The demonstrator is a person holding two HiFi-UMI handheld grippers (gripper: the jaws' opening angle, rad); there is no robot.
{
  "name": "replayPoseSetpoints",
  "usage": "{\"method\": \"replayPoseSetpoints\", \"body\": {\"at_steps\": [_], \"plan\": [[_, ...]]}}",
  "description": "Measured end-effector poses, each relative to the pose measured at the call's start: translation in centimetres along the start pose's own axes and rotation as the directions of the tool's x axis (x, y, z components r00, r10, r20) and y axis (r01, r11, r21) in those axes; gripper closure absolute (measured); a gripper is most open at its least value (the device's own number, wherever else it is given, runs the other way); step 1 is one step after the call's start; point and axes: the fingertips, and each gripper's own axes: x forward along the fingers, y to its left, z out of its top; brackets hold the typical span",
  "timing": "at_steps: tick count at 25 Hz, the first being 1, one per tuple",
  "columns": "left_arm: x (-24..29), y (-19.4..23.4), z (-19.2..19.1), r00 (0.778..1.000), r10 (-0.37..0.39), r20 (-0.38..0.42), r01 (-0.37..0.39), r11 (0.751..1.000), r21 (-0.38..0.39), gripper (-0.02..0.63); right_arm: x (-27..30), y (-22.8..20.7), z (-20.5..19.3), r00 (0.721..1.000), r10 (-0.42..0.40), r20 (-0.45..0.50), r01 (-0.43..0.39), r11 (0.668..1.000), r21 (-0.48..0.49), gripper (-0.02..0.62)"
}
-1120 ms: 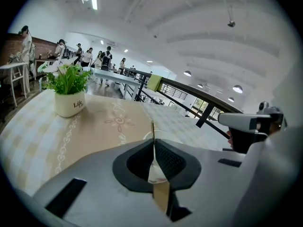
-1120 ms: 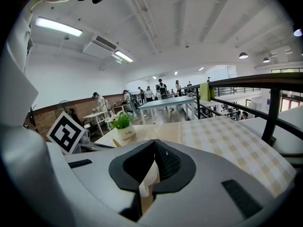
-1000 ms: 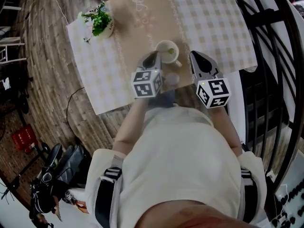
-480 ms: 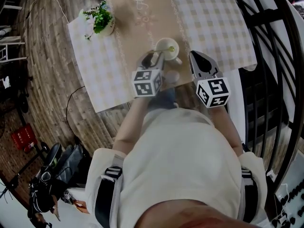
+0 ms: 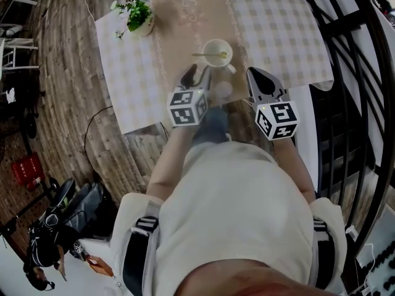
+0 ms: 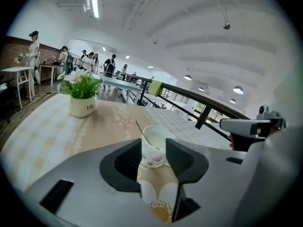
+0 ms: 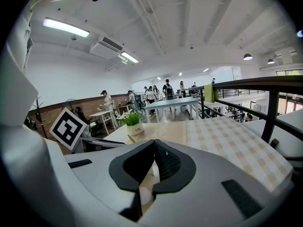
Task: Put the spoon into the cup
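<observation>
left tool (image 5: 197, 74) opening, empty | right tool (image 5: 256, 76) closed | spoon (image 5: 210, 55) seemingly in cup (image 5: 220, 46) near table (image 5: 136, 97) edge

Cup (image 5: 218, 52) on table (image 5: 278, 29), close to near edge. Spoon (image 5: 210, 55) in cup, handle over left rim. Potted plant (image 5: 141, 17) on table, far-left corner, well apart from cup. Railing (image 5: 352, 73) right of table.
</observation>
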Motion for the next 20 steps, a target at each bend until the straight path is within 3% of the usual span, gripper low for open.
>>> {"method": "replayPoseSetpoints", "body": {"at_steps": [5, 10, 20], "plan": [[-1.6, -0.1, 0.5, 0.999, 0.028, 0.034, -0.028, 1.0, -0.014, 0.482, -0.3, 0.6, -0.1, 1.0, 0.023, 0.011, -0.023, 1.0, -0.02, 0.594], [-2.8, -0.6, 0.2, 0.995, 0.083, 0.053, -0.082, 0.996, -0.015, 0.563, -1.3, 0.7, -0.5, 0.999, 0.043, 0.017, -0.043, 0.998, -0.035, 0.594], [-6.5, -2.2, -0.3, 0.991, 0.086, 0.103, -0.084, 0.996, -0.016, 0.594, -4.3, 1.9, -1.4, 0.998, 0.044, 0.047, -0.042, 0.998, -0.041, 0.594]]}}
